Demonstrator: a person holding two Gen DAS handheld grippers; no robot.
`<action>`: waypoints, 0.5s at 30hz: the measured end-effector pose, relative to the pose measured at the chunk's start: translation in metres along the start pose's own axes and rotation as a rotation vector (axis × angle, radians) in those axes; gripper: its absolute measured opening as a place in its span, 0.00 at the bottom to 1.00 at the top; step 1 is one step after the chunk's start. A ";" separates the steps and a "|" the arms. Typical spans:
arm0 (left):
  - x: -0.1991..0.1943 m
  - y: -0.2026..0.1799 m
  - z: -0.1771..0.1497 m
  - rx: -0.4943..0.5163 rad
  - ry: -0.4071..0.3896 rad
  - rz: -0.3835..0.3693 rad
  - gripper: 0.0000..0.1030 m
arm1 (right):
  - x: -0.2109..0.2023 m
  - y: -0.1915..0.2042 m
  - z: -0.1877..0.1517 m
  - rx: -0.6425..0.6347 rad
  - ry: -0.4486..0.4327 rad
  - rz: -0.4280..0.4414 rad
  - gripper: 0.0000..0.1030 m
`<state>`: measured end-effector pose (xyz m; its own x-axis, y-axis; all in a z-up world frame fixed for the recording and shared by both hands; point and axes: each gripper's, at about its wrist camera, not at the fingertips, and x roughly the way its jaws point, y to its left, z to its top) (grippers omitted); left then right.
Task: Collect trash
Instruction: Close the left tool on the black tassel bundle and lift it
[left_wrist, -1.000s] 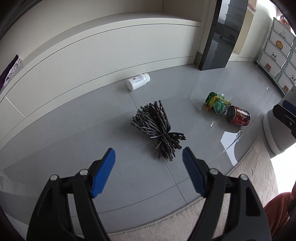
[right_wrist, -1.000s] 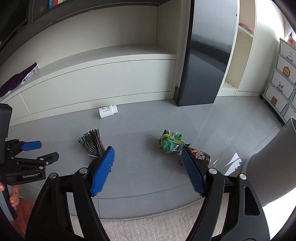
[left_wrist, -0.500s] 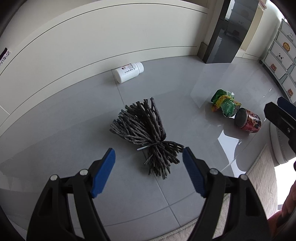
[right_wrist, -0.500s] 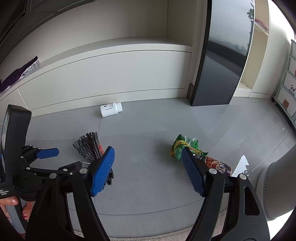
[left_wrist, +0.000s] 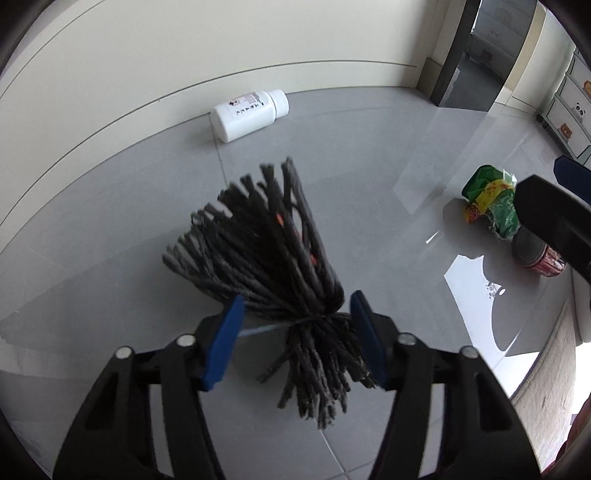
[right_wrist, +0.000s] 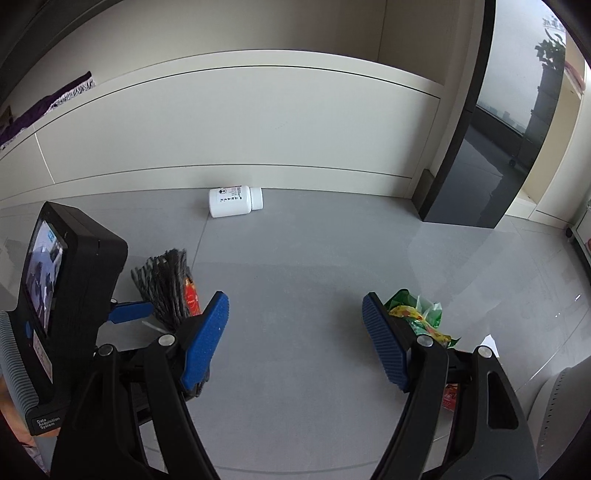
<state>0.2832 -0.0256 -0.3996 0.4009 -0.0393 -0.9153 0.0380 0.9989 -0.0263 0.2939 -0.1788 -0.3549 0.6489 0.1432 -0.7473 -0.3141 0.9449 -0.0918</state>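
A bundle of dark grey cords (left_wrist: 266, 251), tied at the waist, lies on the grey tiled floor. My left gripper (left_wrist: 295, 339) straddles that waist and its jaws are closing. The right pad is at the cords; a small gap remains at the left pad. In the right wrist view the bundle (right_wrist: 166, 284) sits at the left, beside the left gripper's blue fingers (right_wrist: 129, 311). My right gripper (right_wrist: 295, 339) is open over bare floor. A green snack wrapper (right_wrist: 417, 314) lies just outside its right finger, and a red can (left_wrist: 535, 254) lies beside it. A white bottle (left_wrist: 249, 114) lies by the cabinet base.
A cream cabinet front (right_wrist: 240, 129) runs along the back, with a purple cloth (right_wrist: 44, 107) on its ledge. A glossy dark panel (right_wrist: 480, 166) stands at the right. A beige rug (left_wrist: 546, 369) edges the tiles, and a grey-white rounded appliance (right_wrist: 561, 424) is near my right gripper.
My left gripper has come down over the cord bundle and its jaws have narrowed around the tied waist. My right gripper has sunk toward the floor, bringing the wrapper beside its right finger.
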 end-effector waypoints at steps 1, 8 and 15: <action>0.003 0.000 -0.001 -0.001 0.009 -0.012 0.40 | 0.001 0.002 -0.001 -0.005 0.004 0.005 0.70; -0.004 -0.005 0.000 0.026 -0.032 -0.033 0.07 | 0.009 0.013 -0.003 -0.041 0.017 0.020 0.70; -0.018 0.007 0.007 0.013 -0.099 -0.027 0.05 | 0.013 0.016 0.005 -0.036 0.011 0.034 0.70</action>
<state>0.2825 -0.0183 -0.3805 0.4884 -0.0687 -0.8699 0.0615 0.9971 -0.0442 0.3005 -0.1602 -0.3631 0.6300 0.1712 -0.7575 -0.3602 0.9285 -0.0897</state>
